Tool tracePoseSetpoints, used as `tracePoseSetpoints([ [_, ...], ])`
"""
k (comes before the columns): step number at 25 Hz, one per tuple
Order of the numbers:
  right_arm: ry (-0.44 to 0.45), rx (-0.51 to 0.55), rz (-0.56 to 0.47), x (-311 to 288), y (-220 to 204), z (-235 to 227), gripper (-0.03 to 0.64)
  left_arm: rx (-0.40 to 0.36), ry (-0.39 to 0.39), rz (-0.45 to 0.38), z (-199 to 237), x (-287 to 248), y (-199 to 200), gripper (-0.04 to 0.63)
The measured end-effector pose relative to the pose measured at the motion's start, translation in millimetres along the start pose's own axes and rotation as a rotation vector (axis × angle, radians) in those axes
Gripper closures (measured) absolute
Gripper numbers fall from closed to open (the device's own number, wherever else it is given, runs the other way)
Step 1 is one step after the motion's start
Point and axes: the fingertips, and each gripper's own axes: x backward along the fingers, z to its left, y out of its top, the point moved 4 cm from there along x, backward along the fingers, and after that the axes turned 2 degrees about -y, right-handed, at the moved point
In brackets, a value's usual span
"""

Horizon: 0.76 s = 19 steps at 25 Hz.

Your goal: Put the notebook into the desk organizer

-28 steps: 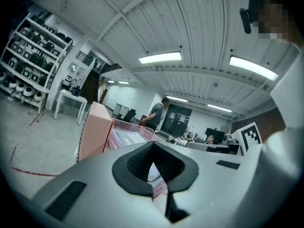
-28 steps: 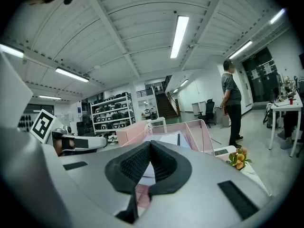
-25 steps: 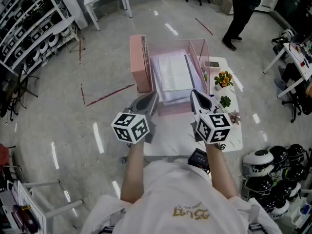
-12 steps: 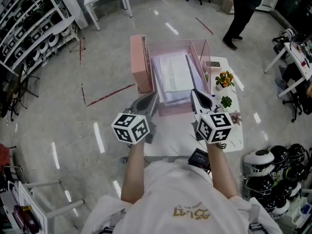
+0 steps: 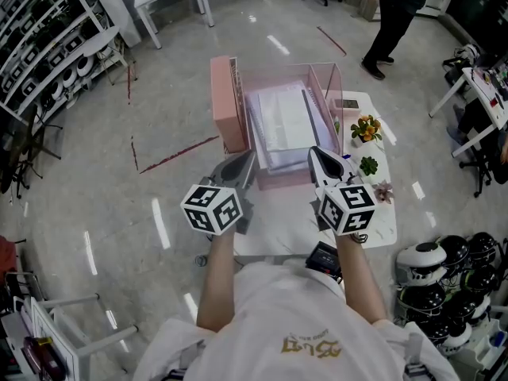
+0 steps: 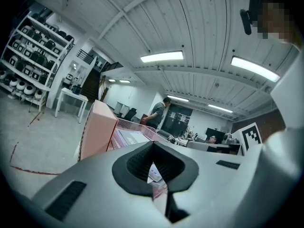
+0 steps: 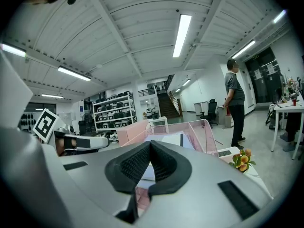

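**Pink notebook on its edge at the organizer's left side, both grippers closed and empty**

Pink and with a wire spiral along one edge, the notebook [image 5: 225,101] stands upright at the left side of the desk organizer [image 5: 325,82]. It is against the organizer's left wall or just beside it. I cannot tell whether it sits in a side slot or outside the wall. The organizer is a pink mesh tray, and a stack of white papers [image 5: 284,121] lies flat inside it.

The left gripper [image 5: 248,159] is in front of the organizer's near left corner and points toward it. Its jaws are together and nothing is between them; its own view shows the dark pads meeting at the tip. The right gripper [image 5: 316,153] is in front of the organizer's near right corner. Its jaws are also pressed together and hold nothing. Neither gripper touches the notebook.

The organizer rests on a white table [image 5: 373,228]. To its right, on the same table, there is a small pot with orange flowers [image 5: 364,127]. A small green plant [image 5: 367,165] stands nearer to the person than that pot.

Far behind the organizer and to its right, a person [image 5: 394,14] in dark clothes stands on the grey floor. Well to the organizer's left there are shelves [image 5: 48,46] with round objects on them.
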Motion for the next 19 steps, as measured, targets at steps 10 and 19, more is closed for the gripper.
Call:
tracePoseSetpoints([
  [10, -0.004, -0.006, 0.008, -4.6, -2.4, -3.7, 0.607, 0.004, 0.000, 0.004, 3.7, -2.4, -0.6, 0.578],
  [19, 0.001, -0.007, 0.016, -6.9, -6.3, 0.5, 0.607, 0.009, 0.005, 0.001, 7.6, 1.0, -0.1, 0.578],
])
